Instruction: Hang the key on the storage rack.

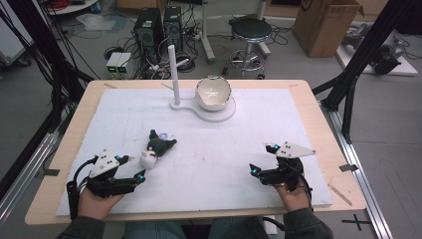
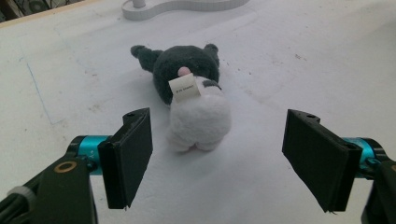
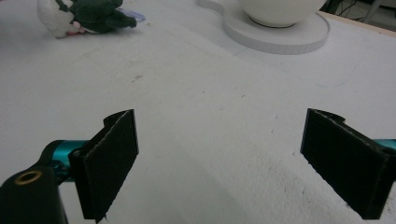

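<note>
From above, in the high view, a white mat [image 1: 214,149] covers the wooden table [image 1: 318,99], and a plush toy [image 1: 155,148] with a dark body and white end lies on it left of centre. The left gripper [image 1: 138,168] sits just beside the toy's white end, jaws spread, not touching it. The right gripper [image 1: 263,159] rests well apart at the right, jaws likewise spread with nothing between them. A white bowl [image 1: 214,92] stands at the far side on a flat white base [image 1: 219,113], beside an upright white post [image 1: 172,74]; bare mat lies between both grippers and that stand. Along the left gripper view, the plush toy [image 2: 191,93] lies ahead of the spread jaws, white end nearest, a small paper tag [image 2: 183,88] on it, nothing blocking the approach. Along the right gripper view, the jaws stand wide over bare mat; the plush toy [image 3: 88,16] lies far off at upper left, the bowl [image 3: 280,11] on its base [image 3: 280,39] at upper right.
</note>
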### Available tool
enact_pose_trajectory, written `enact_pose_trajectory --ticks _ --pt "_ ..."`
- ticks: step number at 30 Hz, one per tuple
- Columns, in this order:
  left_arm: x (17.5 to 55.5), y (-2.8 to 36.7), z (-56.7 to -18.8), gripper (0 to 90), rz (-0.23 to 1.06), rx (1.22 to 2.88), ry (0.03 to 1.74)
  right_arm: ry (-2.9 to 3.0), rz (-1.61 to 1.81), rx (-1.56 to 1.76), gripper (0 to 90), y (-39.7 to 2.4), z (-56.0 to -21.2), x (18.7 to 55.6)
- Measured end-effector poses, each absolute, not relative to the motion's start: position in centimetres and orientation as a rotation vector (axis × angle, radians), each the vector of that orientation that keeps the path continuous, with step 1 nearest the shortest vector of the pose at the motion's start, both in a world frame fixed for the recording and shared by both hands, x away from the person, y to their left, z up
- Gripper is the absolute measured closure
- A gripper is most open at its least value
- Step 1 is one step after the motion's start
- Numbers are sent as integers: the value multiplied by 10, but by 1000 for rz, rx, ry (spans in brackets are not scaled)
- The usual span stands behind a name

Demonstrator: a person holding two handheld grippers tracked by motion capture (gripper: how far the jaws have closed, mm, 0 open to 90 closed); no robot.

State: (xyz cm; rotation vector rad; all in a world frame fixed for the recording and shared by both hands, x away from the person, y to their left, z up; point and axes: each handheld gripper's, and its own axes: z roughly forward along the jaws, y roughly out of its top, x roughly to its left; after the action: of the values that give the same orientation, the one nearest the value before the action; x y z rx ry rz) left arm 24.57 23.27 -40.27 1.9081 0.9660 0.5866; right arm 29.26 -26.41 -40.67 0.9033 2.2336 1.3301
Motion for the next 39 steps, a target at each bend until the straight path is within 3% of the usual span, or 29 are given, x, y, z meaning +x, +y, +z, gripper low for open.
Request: enact_pose_trajectory --ticks 39 --pt "258 231 -386 277 571 1894 952 2191 1360 935 106 -272 -404 288"
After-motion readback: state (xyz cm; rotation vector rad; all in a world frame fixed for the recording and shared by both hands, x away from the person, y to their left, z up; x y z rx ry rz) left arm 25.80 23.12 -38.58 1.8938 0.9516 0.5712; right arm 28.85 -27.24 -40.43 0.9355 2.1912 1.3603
